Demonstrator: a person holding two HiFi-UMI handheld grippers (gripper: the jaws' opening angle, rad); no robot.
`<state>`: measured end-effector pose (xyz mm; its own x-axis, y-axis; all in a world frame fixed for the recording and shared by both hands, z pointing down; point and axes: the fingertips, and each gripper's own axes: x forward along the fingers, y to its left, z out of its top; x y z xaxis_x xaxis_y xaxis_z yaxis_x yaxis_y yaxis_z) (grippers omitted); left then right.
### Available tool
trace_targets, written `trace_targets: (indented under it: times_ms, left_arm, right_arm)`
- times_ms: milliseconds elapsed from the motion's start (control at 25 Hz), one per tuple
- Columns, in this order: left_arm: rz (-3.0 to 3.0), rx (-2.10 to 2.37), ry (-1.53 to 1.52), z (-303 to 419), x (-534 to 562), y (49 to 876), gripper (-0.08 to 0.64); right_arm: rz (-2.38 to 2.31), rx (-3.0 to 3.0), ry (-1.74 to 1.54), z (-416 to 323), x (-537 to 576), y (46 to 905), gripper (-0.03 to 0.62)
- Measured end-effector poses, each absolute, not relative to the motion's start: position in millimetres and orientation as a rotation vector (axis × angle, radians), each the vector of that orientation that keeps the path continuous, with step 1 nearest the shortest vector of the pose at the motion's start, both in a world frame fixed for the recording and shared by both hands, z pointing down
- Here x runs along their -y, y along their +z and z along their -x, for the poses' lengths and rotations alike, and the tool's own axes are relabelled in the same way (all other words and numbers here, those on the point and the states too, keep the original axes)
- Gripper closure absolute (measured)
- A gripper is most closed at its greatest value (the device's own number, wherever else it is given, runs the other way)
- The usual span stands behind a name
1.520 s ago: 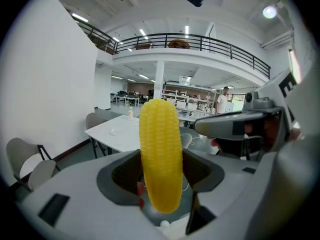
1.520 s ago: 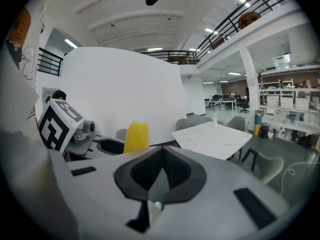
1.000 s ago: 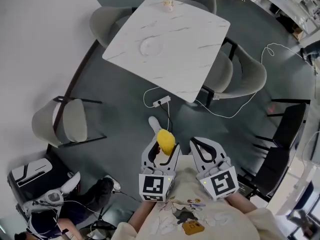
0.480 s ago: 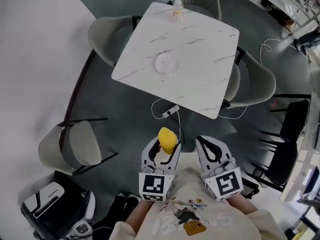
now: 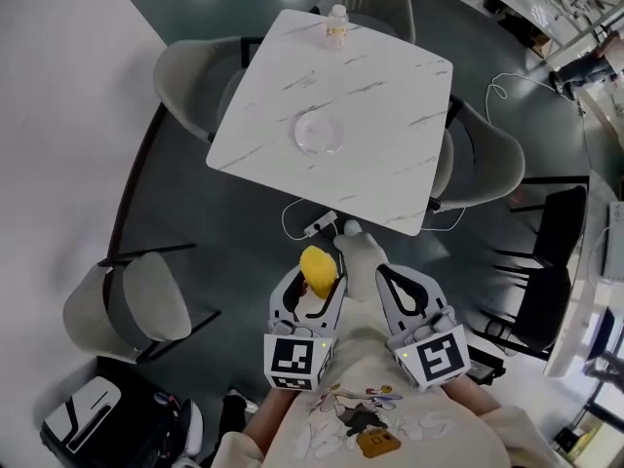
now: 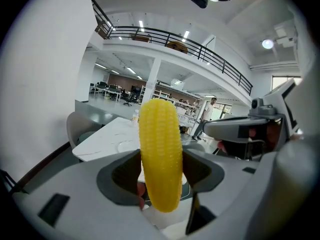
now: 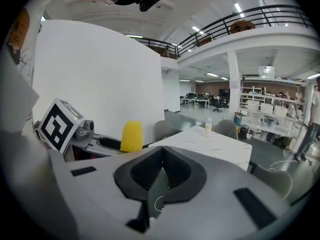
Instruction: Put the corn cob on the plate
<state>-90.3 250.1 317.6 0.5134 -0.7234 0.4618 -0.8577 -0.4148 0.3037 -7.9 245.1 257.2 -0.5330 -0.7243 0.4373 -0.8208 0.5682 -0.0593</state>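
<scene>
Transport is the step in hand: the corn cob [image 6: 160,154] is gripped but not yet at the table. The left gripper [image 5: 314,291] pinches the yellow cob around its lower half, one jaw on each side. The cob stands roughly upright, with its rounded tip above the jaws. The right gripper [image 7: 161,176] is just to the right of it, its jaws pressed together with nothing between them.

In the head view, both grippers are held near the person's body, above a dark floor. The white marbled table [image 5: 390,164] stands farther off, well apart from the cob. A round plate [image 5: 320,131], possibly clear glass though it is too faint to be sure, sits near the table's middle. A small bottle [image 5: 336,25] stands at the far edge.

The next move likely calls for carrying the cob forward over the near table edge, lowering it onto the plate, then spreading the left jaws.
</scene>
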Motion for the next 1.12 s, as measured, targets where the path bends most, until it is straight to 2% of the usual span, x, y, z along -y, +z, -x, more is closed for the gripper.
trace_targets:
  times_ms: [440, 880, 1120]
  left_arm:
    - [-2.271, 1.361, 0.429, 94, -205, 311, 0.302]
    - [-2.235, 1.362, 0.463, 69, -133, 315, 0.302]
    - [-2.202, 1.34, 0.518, 51, -95, 331, 0.302]
  right_arm:
    - [-1.158, 2.536, 0.379, 27, -197, 256, 0.589]
    - [-1.231, 2.567, 0.308, -2, -115, 229, 0.589]
    - [-1.052, 2.529, 0.277, -14, -80, 243, 0.589]
